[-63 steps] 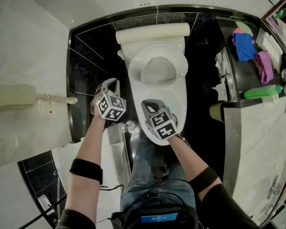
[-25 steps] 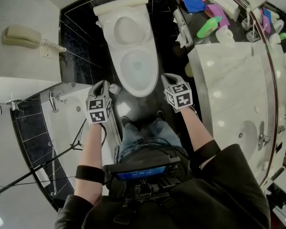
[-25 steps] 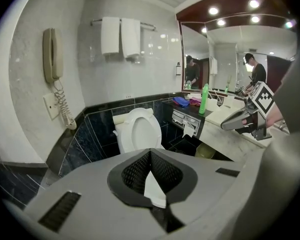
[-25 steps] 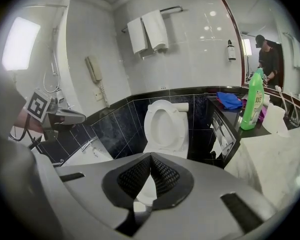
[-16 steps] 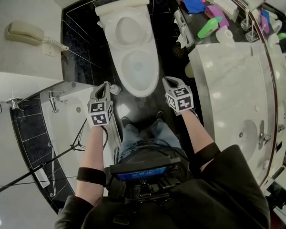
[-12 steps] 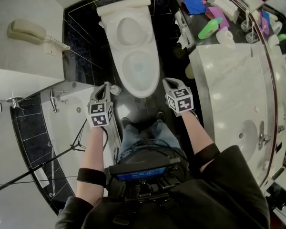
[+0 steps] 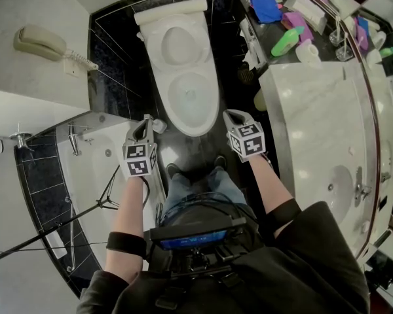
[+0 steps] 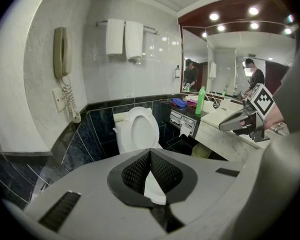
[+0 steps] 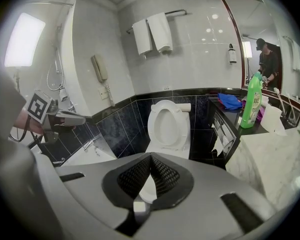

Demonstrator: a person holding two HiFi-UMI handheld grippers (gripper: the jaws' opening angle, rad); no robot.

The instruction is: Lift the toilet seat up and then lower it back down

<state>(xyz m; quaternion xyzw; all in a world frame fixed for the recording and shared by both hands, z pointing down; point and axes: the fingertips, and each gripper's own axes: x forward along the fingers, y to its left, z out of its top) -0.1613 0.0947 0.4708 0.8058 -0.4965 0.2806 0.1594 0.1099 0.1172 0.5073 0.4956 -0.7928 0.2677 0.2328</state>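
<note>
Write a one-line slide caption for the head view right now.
Person stands before the white ceramic toilet, its seat raised, left gripper and right gripper shut, empty, either side.

White oval toilet seat [image 9: 168, 104], lifted upright, ring facing forward

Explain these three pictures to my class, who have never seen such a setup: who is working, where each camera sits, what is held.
A person stands before a toilet, holding a two-jaw gripper in each hand. One picture looks down from a camera on the head; the other two come from cameras riding on the left gripper and the right gripper. The toilet seat stands raised. Both grippers are shut, hold nothing and touch nothing.
</note>
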